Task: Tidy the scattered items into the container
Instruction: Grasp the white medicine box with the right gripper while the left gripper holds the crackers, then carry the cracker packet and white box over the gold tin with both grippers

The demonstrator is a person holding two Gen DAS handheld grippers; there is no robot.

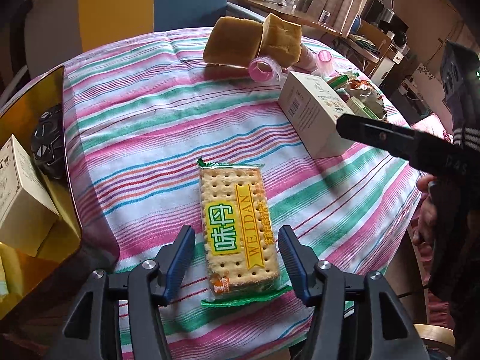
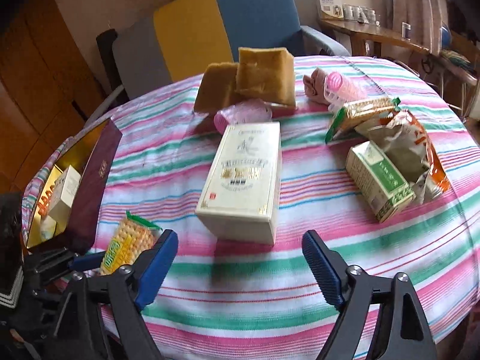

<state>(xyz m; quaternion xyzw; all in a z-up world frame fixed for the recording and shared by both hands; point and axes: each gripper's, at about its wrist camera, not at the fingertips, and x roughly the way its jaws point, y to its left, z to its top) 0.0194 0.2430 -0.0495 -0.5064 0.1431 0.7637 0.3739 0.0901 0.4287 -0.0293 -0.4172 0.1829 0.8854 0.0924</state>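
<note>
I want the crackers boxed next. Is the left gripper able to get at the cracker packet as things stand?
Probably yes. The left gripper is open, its blue fingers either side of the cracker packet, which lies flat on the striped cloth with nothing on top. The right gripper is off to the side, near the cream box.

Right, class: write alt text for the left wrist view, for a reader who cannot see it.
The open left gripper straddles a cracker packet lying flat on a striped tablecloth. A gold-lined container stands left, a cream box right, brown sponges behind.
</note>
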